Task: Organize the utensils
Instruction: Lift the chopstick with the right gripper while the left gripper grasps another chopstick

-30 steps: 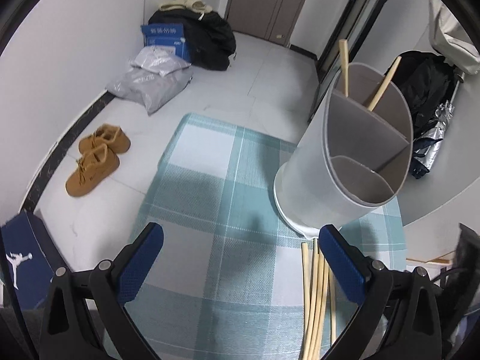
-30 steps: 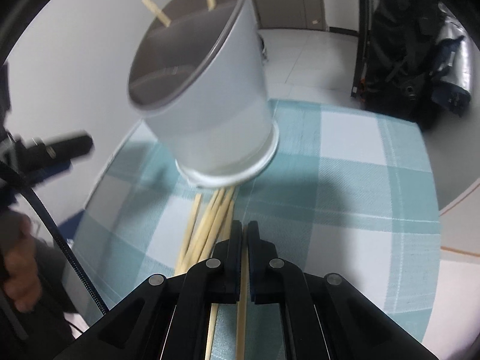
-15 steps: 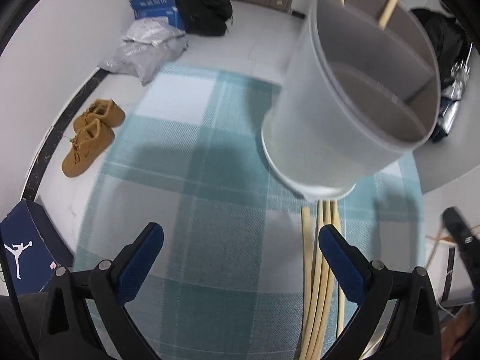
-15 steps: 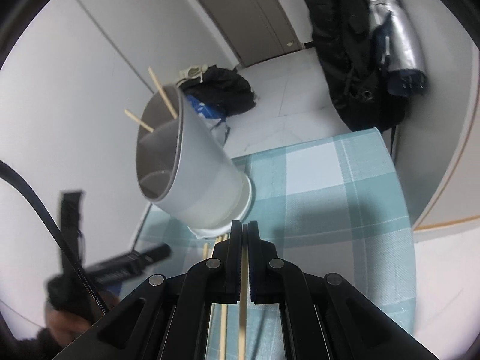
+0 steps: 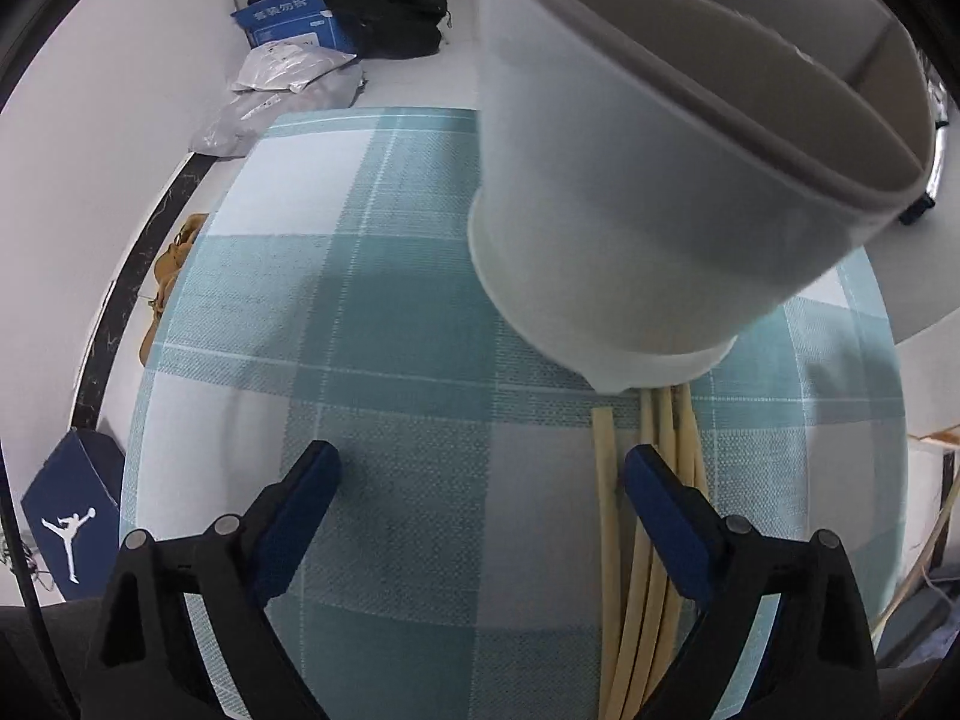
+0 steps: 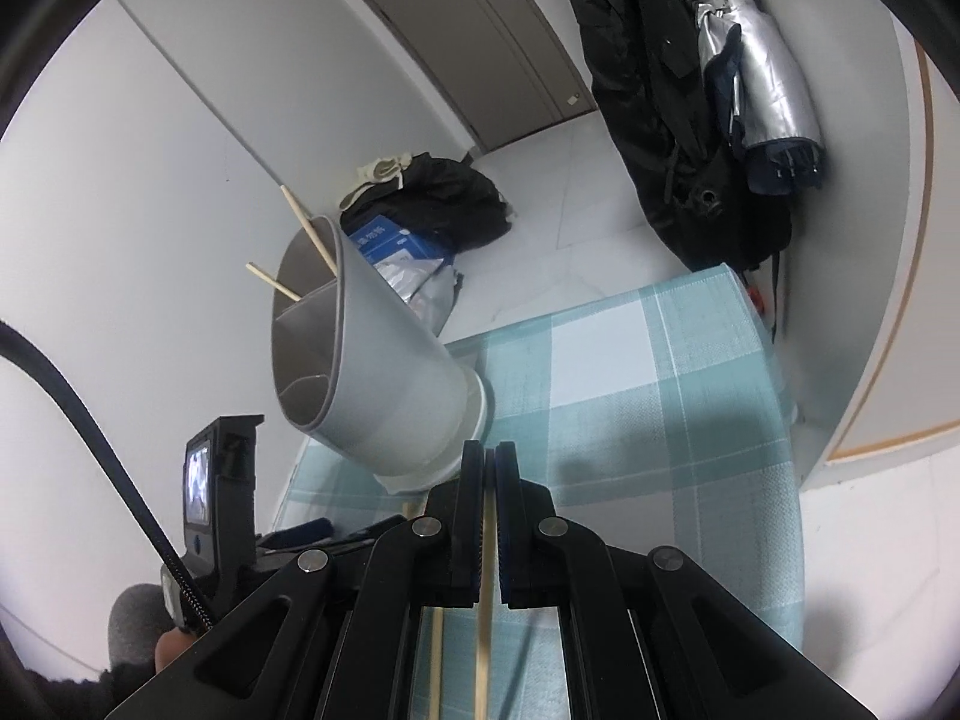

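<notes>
Right wrist view: our right claw [image 6: 487, 462] clamped on one chopstick [image 6: 483, 612], raised above checked bench [image 6: 660, 396]. Divided holder [image 6: 366, 372] stood beside, two sticks [image 6: 309, 234] in far compartment. Left wrist view: left claw [image 5: 480, 468] closing, nothing between pads; loose bundle [image 5: 651, 540] lay beside its right pad, touching holder base. We judged step mid-carry. Next move called for tipping stick into same compartment, then release.
</notes>
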Demonstrator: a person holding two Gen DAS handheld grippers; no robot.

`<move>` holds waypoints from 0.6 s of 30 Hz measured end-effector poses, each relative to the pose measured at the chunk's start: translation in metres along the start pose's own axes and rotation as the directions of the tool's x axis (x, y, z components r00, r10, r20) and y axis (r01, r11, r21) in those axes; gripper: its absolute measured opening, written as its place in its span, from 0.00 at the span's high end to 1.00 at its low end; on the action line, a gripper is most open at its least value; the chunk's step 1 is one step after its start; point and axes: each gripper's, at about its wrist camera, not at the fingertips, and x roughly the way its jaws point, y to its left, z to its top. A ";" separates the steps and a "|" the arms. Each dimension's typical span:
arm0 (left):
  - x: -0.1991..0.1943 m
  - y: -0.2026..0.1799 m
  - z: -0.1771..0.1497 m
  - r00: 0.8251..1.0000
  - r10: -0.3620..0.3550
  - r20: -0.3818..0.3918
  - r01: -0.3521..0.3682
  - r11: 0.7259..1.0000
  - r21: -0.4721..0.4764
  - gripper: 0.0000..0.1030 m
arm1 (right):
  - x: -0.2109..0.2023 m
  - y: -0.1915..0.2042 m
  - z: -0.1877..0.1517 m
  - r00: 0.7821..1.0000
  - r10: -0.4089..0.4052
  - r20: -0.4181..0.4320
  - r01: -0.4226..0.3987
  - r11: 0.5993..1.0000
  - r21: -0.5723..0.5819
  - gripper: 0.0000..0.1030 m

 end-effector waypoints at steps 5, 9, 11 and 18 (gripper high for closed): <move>0.001 -0.005 -0.001 1.000 0.018 0.008 -0.018 0.999 0.027 0.09 | 0.002 0.002 0.000 1.000 0.002 -0.007 -0.002 1.000 -0.017 0.97; 0.000 -0.005 -0.003 1.000 0.015 0.007 -0.015 1.000 0.024 0.09 | 0.005 0.000 -0.001 1.000 0.000 -0.014 0.000 1.000 -0.011 0.97; 0.000 -0.008 -0.002 1.000 0.016 0.006 -0.016 1.000 0.024 0.11 | 0.004 -0.002 -0.001 1.000 0.000 -0.013 0.000 1.000 -0.003 0.97; 0.004 -0.003 0.004 1.000 0.015 0.016 -0.016 0.999 0.040 0.15 | 0.001 0.003 -0.001 1.000 0.000 0.001 0.000 1.000 -0.018 0.97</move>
